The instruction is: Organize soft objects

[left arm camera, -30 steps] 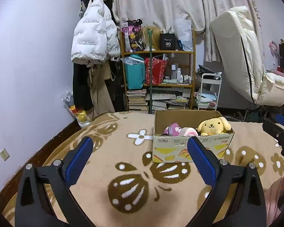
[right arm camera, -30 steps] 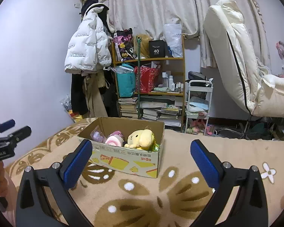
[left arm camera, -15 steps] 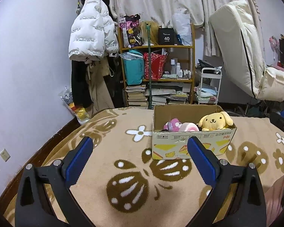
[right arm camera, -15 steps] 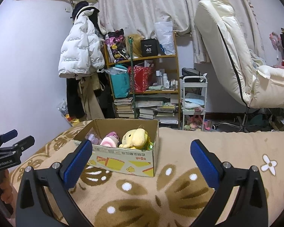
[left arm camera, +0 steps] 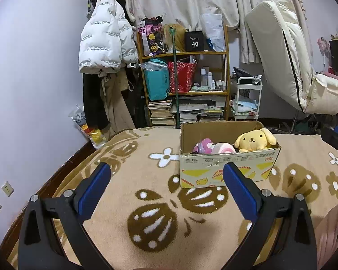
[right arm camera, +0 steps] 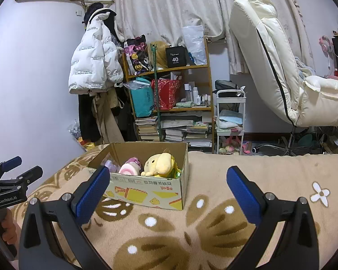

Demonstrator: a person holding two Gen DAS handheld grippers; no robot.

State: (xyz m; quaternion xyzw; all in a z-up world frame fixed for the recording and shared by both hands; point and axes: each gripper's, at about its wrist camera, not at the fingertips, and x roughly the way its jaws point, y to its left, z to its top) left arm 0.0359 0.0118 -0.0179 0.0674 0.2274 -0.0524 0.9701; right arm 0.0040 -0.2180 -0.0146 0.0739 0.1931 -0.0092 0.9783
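A cardboard box (left arm camera: 227, 168) (right arm camera: 146, 191) stands on the tan patterned blanket (left arm camera: 160, 202) (right arm camera: 214, 225). In it sit a yellow dog plush (left arm camera: 254, 140) (right arm camera: 161, 165), a pink and white roll-shaped plush (left arm camera: 222, 148) (right arm camera: 129, 169) and a pink and purple toy (left arm camera: 202, 145) (right arm camera: 110, 165). My left gripper (left arm camera: 166, 184) is open and empty, held back from the box's near left side. My right gripper (right arm camera: 167, 186) is open and empty, held back from the box's near right side. The left gripper also shows at the left edge of the right wrist view (right arm camera: 15, 171).
Beyond the bed stand a wooden shelf (left arm camera: 184, 85) full of bags and books, a white puffer jacket (left arm camera: 106, 38) on a rack, a small white trolley (left arm camera: 247, 99) and a cream reclining chair (left arm camera: 288, 56). A wall is on the left.
Both grippers have drawn back and tilted a little, so the box sits lower in both views. Both stay open and empty. The toys in the box have not moved.
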